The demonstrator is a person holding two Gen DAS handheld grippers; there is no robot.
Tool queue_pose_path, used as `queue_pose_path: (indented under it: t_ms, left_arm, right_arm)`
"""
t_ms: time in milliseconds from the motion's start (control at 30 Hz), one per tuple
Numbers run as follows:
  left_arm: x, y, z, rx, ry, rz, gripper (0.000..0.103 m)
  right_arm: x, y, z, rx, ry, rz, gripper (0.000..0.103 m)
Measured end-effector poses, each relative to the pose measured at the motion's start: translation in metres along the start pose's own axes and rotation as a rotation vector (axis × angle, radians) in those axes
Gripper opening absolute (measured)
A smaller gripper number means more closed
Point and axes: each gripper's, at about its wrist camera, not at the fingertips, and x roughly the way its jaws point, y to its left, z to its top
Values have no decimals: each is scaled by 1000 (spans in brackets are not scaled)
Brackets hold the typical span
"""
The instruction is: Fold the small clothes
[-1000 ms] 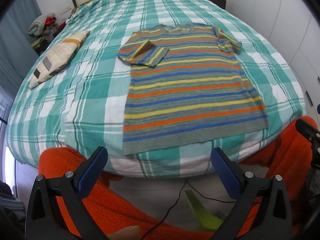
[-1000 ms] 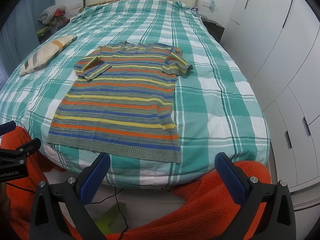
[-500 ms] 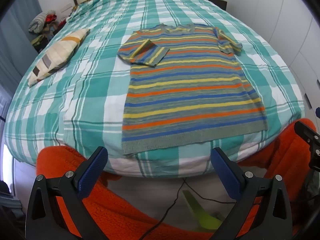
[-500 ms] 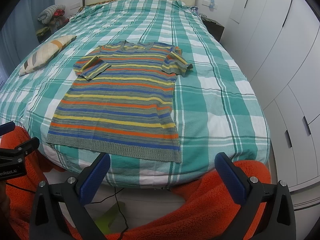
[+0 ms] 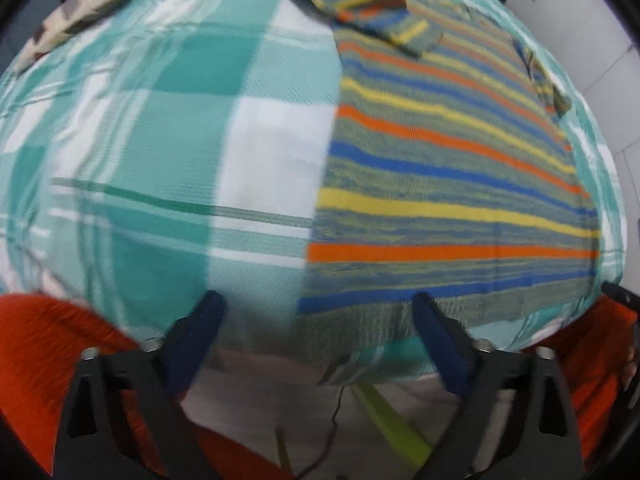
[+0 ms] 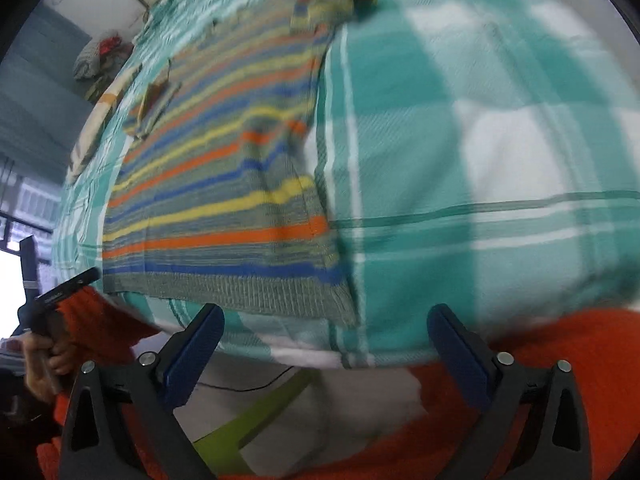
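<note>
The striped T-shirt (image 5: 452, 200) is laid flat on the bed (image 5: 168, 128), hem at the near edge, collar toward the far end; both short sleeves are seen folded in over the chest. A striped pillow (image 5: 76, 12) is seen near the far left edge, well apart from the shirt.

Left claw (image 5: 320, 336) is spread wide, nothing held; its right finger (image 5: 436, 336) is seen right at the hem, its left finger over bare sheet, so the hem's left corner sits approx. between them. Right claw (image 6: 324, 340) is likewise wide and empty, w/ the hem's right corner (image 6: 344, 300) between its fingers.

Step in hand is judged to be the grasp of both hem corners, prior to a fold toward the collar. For a clean result:
- Each corner should be pinched thru both fabric layers, w/o the sheet being caught.
- Both corners are best lifted together, level, so stripes stay aligned.
- A slight ripple is noted along the right side edge (image 6: 308, 140); it should be tensioned out first.
</note>
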Motion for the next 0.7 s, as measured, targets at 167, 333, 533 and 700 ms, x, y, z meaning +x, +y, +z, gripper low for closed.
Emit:
queue_pose_path:
  t_ms: [167,333,533,700]
  left_arm:
    - [20,-18,0,60,10,53,79]
    - [9,-16,-8,45,-1,49,31]
    - [-26,-17,-22,63,2,-30,2]
    - [-52,-19,-38,115,-17,-24,2]
  right_arm:
    - [41,1,18,-11,81,-15,78]
    - [35,8,14,-21,116,80,6]
    - [9,23,10,-85,99,35,5]
    - [-24,33,2,-113,81,18,5]
